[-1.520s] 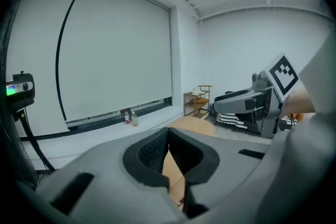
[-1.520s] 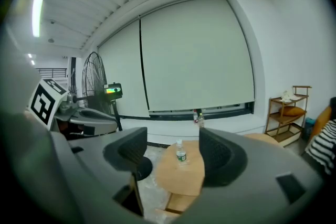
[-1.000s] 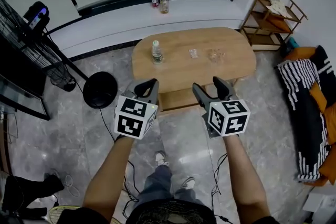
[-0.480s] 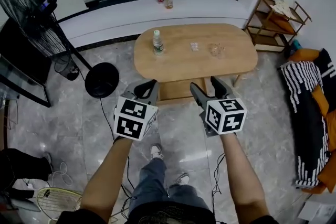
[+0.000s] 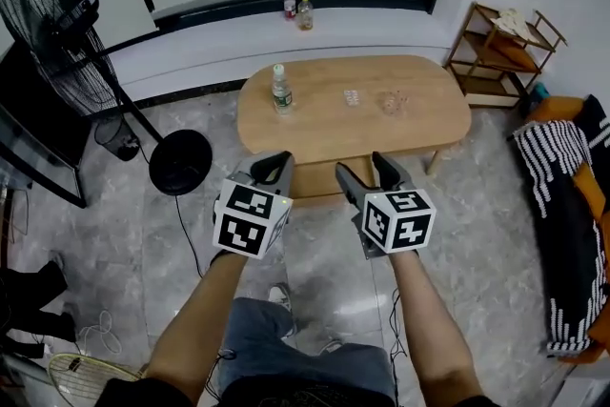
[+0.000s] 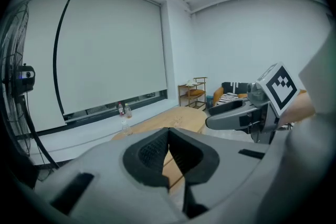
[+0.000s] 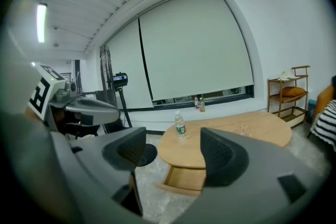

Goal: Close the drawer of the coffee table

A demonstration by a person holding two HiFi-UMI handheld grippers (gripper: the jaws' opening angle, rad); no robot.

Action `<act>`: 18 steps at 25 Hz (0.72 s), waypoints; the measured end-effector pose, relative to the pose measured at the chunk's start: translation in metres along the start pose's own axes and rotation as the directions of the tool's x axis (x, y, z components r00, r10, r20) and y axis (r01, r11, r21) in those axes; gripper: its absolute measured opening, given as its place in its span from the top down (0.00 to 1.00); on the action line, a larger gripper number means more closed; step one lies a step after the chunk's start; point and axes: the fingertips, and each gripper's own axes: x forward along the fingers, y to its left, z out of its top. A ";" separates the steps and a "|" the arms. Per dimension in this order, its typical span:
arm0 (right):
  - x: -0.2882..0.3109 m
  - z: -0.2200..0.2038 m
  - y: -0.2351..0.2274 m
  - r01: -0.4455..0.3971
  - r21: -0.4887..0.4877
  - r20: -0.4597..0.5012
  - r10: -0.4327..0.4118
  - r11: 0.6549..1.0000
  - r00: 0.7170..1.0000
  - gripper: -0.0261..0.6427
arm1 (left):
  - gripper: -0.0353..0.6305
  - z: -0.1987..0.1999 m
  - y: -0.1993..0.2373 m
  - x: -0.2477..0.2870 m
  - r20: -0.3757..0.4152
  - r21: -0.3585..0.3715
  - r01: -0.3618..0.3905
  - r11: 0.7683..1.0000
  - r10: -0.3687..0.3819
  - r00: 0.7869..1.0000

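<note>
Head view: the wooden coffee table (image 5: pixel 381 133) stands on the grey floor (image 5: pixel 477 234) in front of the person. Its drawer (image 5: pixel 315 180) sticks out from under the near edge, so it is open. A small bottle (image 5: pixel 280 89) stands upright on the table top, near the left end. Two more bottles (image 5: pixel 294 7) stand side by side on the ledge under the window. A black fan (image 5: pixel 57 24) is at the left and a wooden shelf (image 5: pixel 505 48) is at the right. The left gripper (image 5: pixel 272 165) and the right gripper (image 5: pixel 360 167) are held side by side above the floor, both pointing at the table.

Left gripper view: the two black pads press flat on each other. The left gripper is closed and there is nothing in it. The right gripper shows off to the right, and the table top lies past the jaws.

Right gripper view: the two pads stand wide apart with nothing in between. The right gripper is open and empty. The open drawer shows through the gap, well away from the pads and not touching them. The small bottle stands on the table above the drawer.
</note>
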 end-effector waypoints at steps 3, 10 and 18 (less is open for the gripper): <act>0.017 -0.023 -0.015 0.008 -0.008 0.015 -0.008 1.000 1.000 0.50 | 0.94 -0.021 0.003 0.026 0.015 0.006 0.003 1.000 -0.003 1.000; 0.060 -0.092 -0.048 0.013 -0.034 0.053 -0.011 0.999 0.999 0.48 | 0.94 -0.095 0.000 0.090 0.028 0.050 0.014 0.999 -0.015 1.000; 0.109 -0.196 -0.069 -0.017 -0.077 0.051 0.021 0.997 0.999 0.46 | 0.94 -0.210 0.001 0.144 0.040 0.002 -0.025 1.000 0.025 0.999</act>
